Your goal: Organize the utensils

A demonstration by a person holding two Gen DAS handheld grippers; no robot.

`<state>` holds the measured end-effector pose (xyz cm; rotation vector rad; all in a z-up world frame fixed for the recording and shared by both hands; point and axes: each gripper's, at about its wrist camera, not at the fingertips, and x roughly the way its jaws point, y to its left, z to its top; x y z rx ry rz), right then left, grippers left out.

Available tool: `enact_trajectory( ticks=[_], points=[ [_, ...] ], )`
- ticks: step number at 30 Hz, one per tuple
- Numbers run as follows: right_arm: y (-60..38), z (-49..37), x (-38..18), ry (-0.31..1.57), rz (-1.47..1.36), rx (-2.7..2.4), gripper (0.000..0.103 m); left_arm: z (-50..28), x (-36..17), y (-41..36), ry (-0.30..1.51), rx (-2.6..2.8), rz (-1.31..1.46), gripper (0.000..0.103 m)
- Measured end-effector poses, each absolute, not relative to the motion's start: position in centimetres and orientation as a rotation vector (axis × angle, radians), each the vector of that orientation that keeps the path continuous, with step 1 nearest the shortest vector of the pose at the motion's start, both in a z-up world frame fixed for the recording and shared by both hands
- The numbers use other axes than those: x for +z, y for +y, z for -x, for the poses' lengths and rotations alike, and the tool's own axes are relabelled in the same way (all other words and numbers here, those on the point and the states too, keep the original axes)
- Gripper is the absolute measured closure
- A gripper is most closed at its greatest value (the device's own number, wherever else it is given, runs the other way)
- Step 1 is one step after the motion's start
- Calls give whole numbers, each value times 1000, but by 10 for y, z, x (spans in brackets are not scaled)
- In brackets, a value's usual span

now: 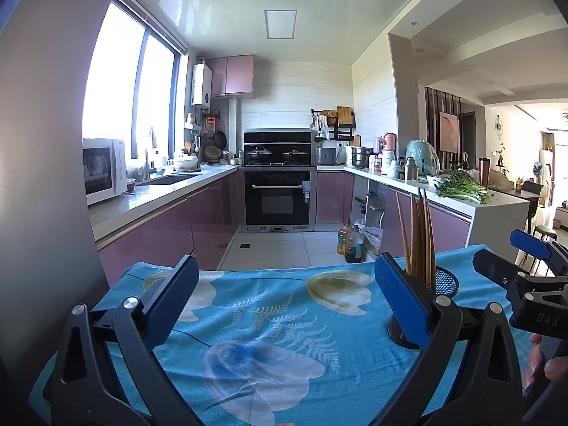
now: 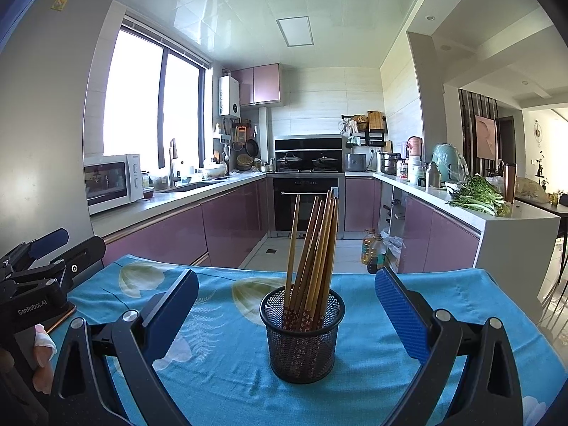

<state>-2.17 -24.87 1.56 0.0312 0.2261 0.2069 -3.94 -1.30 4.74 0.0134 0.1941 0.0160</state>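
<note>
A black mesh cup (image 2: 301, 337) stands on the blue floral tablecloth (image 2: 220, 383), with several wooden chopsticks (image 2: 312, 248) leaning upright in it. My right gripper (image 2: 285, 305) is open, its blue pads on either side of the cup and apart from it. My left gripper (image 1: 284, 294) is open over bare cloth (image 1: 269, 333), holding nothing. In the left wrist view the mesh cup (image 1: 445, 284) and chopsticks (image 1: 420, 238) sit just behind the left gripper's right finger. The right gripper (image 1: 529, 266) shows at the right edge there. The left gripper (image 2: 42, 259) appears at the left edge of the right wrist view.
The table's far edge drops to a tiled kitchen floor with oil bottles (image 2: 374, 250). Purple cabinets, an oven (image 2: 305, 198), a microwave (image 2: 113, 181) and a counter with leafy greens (image 2: 475, 195) lie beyond. A person's fingers (image 1: 546, 362) hold the right tool.
</note>
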Motion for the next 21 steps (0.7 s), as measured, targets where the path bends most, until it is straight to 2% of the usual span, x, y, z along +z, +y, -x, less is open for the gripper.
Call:
enact_trajectory(
  ticks=[21],
  points=[
    [-250,19,13,230,-31,209,7,40,47,-13,198,18,-13,6]
  ],
)
